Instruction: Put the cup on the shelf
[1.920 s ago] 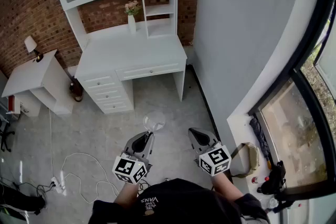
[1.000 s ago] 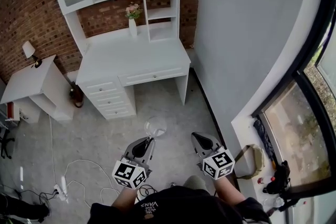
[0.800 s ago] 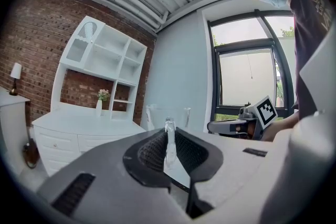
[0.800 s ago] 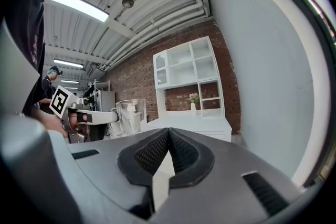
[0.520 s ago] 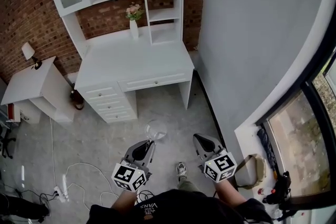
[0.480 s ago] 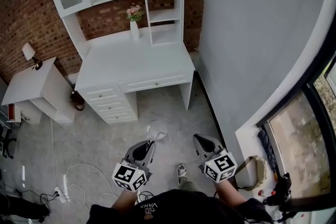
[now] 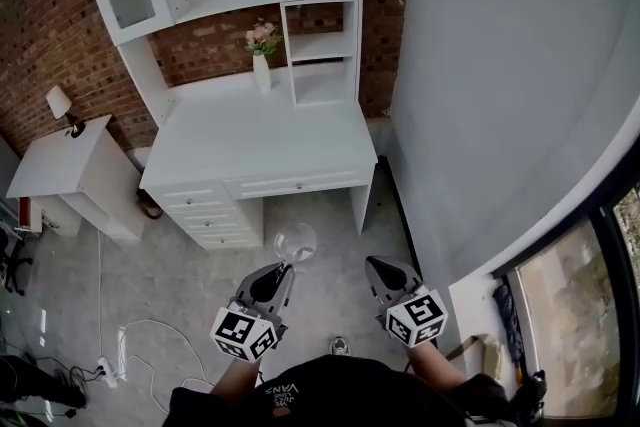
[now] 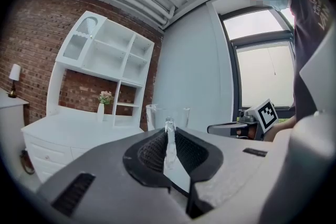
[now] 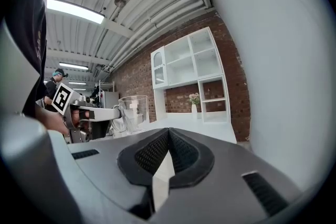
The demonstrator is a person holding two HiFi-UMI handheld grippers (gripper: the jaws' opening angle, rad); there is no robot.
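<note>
The glass cup (image 7: 295, 242) is looking light, brittle and slick, so I am taking it by its near side, pads on both faces. My left gripper (image 7: 283, 267) is pinching that glass, carrying the cup in the air, with the shelf (image 7: 322, 37) well apart at 12 o'clock. My right gripper (image 7: 378, 265) is travelling empty at 3 o'clock, jaws pressed together.

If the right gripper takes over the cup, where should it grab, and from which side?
Probably the right rim wall of the cup, from above: it stands upright, mouth open, and the left gripper pinches its near wall.
</note>
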